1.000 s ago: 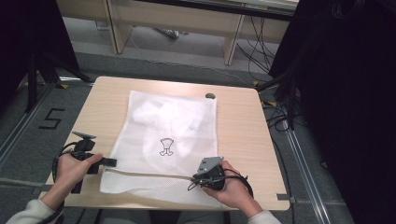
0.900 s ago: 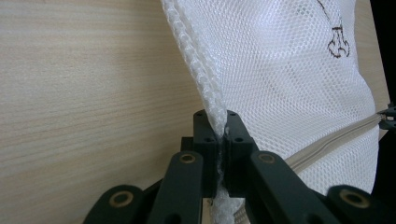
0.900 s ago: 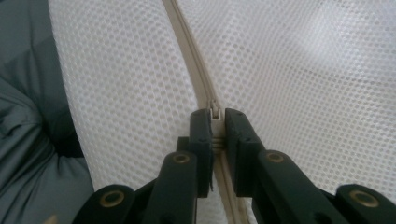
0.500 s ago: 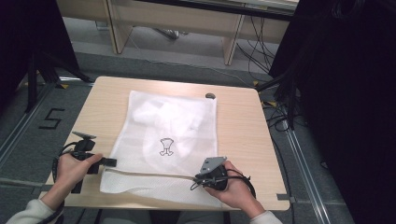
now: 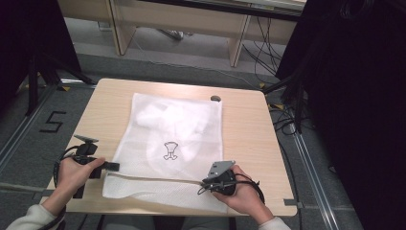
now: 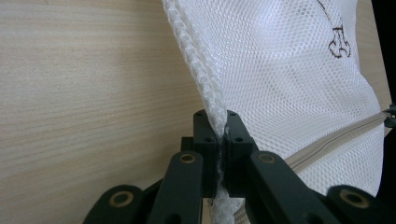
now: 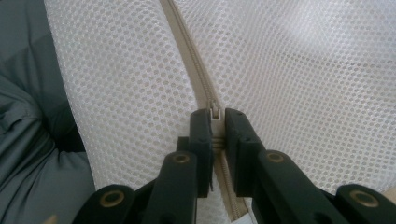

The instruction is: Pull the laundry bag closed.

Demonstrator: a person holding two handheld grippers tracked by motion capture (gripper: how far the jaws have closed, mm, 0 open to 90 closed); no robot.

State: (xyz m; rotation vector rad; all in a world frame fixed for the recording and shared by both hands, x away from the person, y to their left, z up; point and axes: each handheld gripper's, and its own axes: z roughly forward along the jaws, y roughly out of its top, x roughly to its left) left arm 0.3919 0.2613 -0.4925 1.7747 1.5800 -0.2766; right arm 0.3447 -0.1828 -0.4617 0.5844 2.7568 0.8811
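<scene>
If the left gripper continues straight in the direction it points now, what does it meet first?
The left gripper is already shut on the side seam of the white mesh zip bag. Straight on, it likely only follows that seam across the light wooden table.

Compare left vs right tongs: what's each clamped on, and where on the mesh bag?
The left tongs pinch the mesh bag's thick seamed side edge; the right tongs pinch the zipper pull on the beige zipper. In the high view the left tongs sit at the bag's near-left corner, over bare table; the right tongs sit over the mesh near its right end. Both are shut.
</scene>
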